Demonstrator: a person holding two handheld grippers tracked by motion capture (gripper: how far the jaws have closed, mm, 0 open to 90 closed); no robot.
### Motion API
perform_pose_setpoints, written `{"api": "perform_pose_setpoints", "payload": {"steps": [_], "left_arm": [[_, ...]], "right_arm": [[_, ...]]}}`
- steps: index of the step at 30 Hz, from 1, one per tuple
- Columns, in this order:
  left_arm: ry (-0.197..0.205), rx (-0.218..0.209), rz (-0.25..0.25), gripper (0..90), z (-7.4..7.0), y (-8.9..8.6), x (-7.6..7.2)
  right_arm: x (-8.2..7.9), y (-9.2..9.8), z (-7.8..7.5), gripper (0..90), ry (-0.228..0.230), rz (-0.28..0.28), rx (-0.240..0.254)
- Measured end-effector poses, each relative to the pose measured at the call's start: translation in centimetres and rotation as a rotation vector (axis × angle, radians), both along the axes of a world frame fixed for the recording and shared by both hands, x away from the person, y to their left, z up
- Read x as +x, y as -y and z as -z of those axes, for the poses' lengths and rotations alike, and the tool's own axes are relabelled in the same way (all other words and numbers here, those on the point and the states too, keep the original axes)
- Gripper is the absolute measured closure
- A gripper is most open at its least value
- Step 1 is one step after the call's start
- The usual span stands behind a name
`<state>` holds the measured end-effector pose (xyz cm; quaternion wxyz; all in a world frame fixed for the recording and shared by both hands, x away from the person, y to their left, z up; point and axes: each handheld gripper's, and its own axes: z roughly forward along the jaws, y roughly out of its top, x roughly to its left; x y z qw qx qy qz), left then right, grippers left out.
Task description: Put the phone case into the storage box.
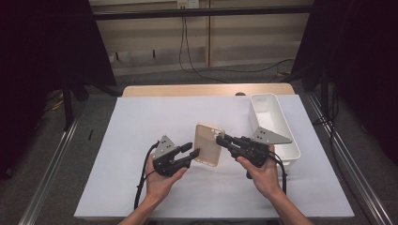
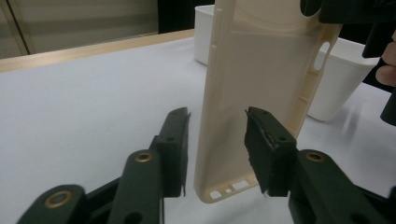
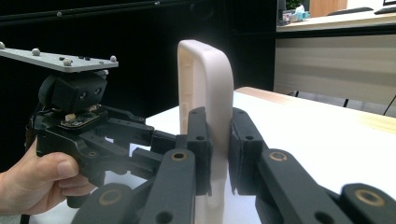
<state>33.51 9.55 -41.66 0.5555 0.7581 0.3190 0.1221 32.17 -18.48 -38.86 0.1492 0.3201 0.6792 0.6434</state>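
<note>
Handover of a cream phone case (image 1: 209, 144) looks to be about halfway through, judging by how the two tools stand. The case is held up off the white tabletop (image 1: 141, 122), roughly in the middle between the person's two hands, with a white bin (image 1: 281, 140) just beyond it on the right side.

The right hand-held gripper (image 1: 220, 137) is clenched on the case: in the right gripper view its two black jaws press on either side of one edge of the case (image 3: 205, 93), which stands upright between them. This grip alone carries the case.

The left hand-held gripper (image 1: 193, 151) is released. In the left gripper view its jaws stand on either side of the lower part of the case (image 2: 261, 93), with a clear gap on the left side and the right pad close to, perhaps brushing, the case wall; they do not pinch it.

What seems done: the case is lifted and passed into the right tool's hold, and the left tool has let go. What is left, as a guess from the layout: drawing the left tool clear of the case and carrying the case to the bin, which stands near the right hand (image 1: 263, 176). Nothing can be seen inside the bin from the high view.
</note>
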Motion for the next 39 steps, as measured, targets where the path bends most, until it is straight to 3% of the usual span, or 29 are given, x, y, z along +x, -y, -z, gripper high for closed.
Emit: {"api": "perform_pose_setpoints", "payload": {"steps": [4, 10, 14, 18, 22, 26, 28, 30, 34, 39], "left_arm": [[0.003, -0.009, -0.014, 39.9, 0.0, 0.0, 0.0], [0.016, -0.019, -0.017, 22.8, 0.1, -0.2, 0.1], [0.03, -0.006, -0.036, 15.5, -0.1, -0.5, 0.2], [0.083, 0.04, -0.049, 10.3, -0.1, -0.8, 0.2], [0.083, -0.009, -0.031, 4.9, -0.5, -1.1, 0.0], [0.076, 0.003, -0.01, 3.0, -0.6, -1.5, -0.2], [0.092, 0.026, -0.001, 3.2, -0.6, -1.8, -0.4], [0.098, 0.039, -0.021, 4.2, -0.5, -2.2, -0.6], [0.115, 0.019, -0.043, 5.0, -0.3, -3.4, -0.7], [0.101, -0.012, -0.056, 6.4, 0.0, -5.3, -0.9]], "right_arm": [[0.0, 0.2, -0.1, 81.0, 0.005, -0.006, 0.0], [0.0, 0.4, -0.1, 81.0, 0.014, -0.005, -0.007], [-0.1, 0.6, -0.2, 81.0, 0.019, -0.005, -0.007], [-0.1, 0.9, -0.3, 81.0, 0.02, -0.003, -0.003], [-0.1, 1.2, -0.3, 81.0, 0.024, 0.002, 0.002], [-0.1, 1.5, -0.4, 81.0, 0.028, 0.008, 0.002], [-0.1, 1.6, -0.5, 81.0, 0.027, 0.012, 0.001], [-0.2, 1.7, -0.5, 81.0, 0.031, 0.016, 0.001], [-0.3, 2.0, -0.7, 80.9, 0.033, 0.022, 0.004], [-0.3, 2.3, -0.8, 80.9, 0.038, 0.028, 0.009]]}}
